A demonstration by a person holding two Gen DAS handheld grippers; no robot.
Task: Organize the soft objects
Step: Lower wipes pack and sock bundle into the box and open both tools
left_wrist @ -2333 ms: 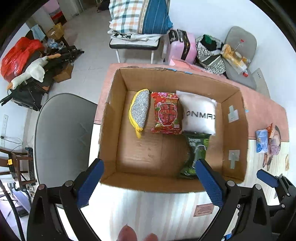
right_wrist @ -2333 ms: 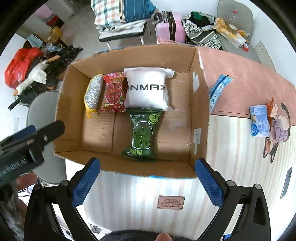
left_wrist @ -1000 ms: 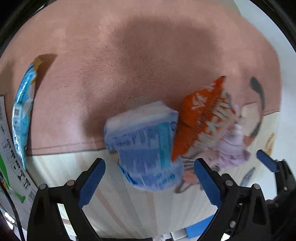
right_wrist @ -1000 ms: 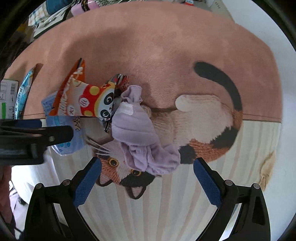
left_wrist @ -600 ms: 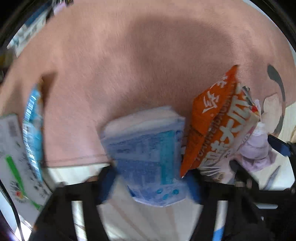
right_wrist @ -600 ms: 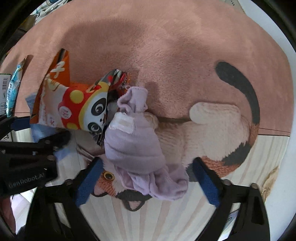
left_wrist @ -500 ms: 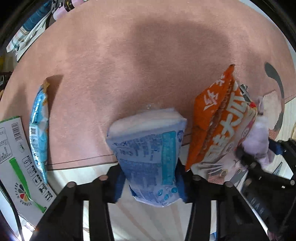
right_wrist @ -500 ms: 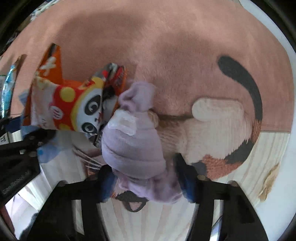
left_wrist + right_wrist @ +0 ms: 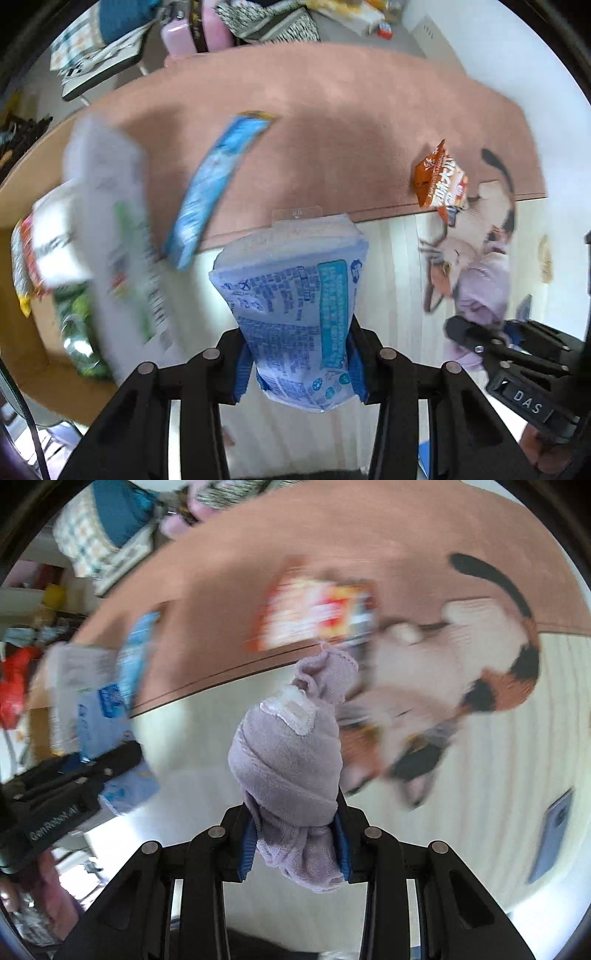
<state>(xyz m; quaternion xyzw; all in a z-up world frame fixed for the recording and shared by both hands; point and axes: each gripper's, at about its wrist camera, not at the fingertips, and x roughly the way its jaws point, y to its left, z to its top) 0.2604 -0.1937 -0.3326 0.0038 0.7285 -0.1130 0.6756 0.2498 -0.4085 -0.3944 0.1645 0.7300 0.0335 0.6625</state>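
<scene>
Tissue pack (image 9: 295, 306), blue and white, is clenched in the left gripper (image 9: 299, 363) above the mat; the right gripper (image 9: 295, 840) grips a lilac sock bundle (image 9: 291, 753). Carry both level over the box wall before letting go. Only the left view shows the cardboard box (image 9: 22, 354), probably half filled, though blurred.

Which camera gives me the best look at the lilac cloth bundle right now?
Right wrist: the lilac cloth bundle is sharp and centred, clamped in the right gripper. The left wrist view shows it only small at the right edge, partly behind that gripper.
</scene>
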